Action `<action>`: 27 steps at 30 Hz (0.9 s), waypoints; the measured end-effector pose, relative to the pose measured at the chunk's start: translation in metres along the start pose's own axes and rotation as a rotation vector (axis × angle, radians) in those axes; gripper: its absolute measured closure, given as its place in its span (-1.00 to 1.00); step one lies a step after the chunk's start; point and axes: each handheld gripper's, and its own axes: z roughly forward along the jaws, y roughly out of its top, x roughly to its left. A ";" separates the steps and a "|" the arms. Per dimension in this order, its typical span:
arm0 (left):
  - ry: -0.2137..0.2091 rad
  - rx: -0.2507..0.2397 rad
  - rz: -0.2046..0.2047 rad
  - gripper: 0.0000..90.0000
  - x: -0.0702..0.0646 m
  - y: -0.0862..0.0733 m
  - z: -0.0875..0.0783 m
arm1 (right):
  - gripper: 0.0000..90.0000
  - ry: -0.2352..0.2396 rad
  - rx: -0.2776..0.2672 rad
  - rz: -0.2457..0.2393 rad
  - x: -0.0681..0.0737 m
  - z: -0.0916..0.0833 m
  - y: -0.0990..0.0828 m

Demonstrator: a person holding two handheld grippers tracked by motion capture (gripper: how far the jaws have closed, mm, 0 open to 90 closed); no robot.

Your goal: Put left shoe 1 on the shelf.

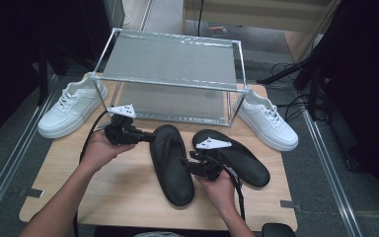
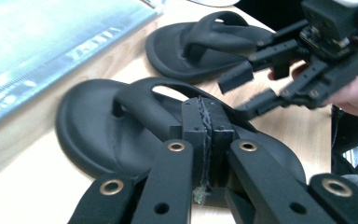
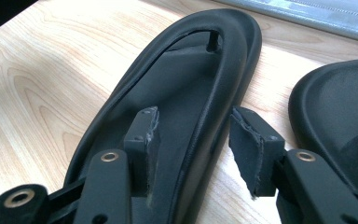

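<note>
My left hand-held gripper [image 2: 204, 140] is clenched tight, pads pressed together with nothing visible between them, poised just above the strap of the near black flip-flop [image 2: 102, 126]. My right hand-held gripper [image 3: 193, 144] stands released, its jaws straddling that same flip-flop's raised edge without pressing on it. This flip-flop lies on the wooden surface [image 1: 113, 187], beside the second black flip-flop [image 1: 237, 158] to its right. Behind them I see a metal-framed shoe rack [image 1: 170, 61], with a white sneaker [image 1: 71, 106] at each end.
</note>
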 end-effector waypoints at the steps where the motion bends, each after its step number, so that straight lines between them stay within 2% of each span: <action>1: 0.000 0.004 -0.003 1.00 0.002 0.004 -0.001 | 0.19 0.001 0.002 0.001 0.000 0.000 0.000; 2: 0.006 0.009 -0.011 1.00 0.004 0.008 -0.001 | 0.18 0.003 0.001 0.001 0.001 0.000 0.000; 5: 0.028 0.028 0.015 1.00 0.008 0.022 -0.004 | 0.17 0.019 0.006 0.007 0.000 0.002 -0.002; 14: 0.012 0.008 0.047 1.00 0.026 0.060 -0.006 | 0.13 0.013 0.000 0.031 0.000 0.007 0.000; 19: 0.041 0.025 0.080 1.00 0.032 0.079 -0.006 | 0.14 0.005 0.002 0.039 -0.002 0.010 0.001; 21: 0.071 0.041 0.102 1.00 0.035 0.086 -0.006 | 0.14 0.005 0.000 0.043 -0.002 0.012 0.001; 24: 0.047 0.014 0.078 1.00 0.044 0.095 -0.008 | 0.15 -0.004 0.016 0.045 -0.002 0.017 0.001; 27: 0.053 0.011 0.093 1.00 0.050 0.106 -0.011 | 0.17 -0.014 0.028 0.049 -0.001 0.021 0.001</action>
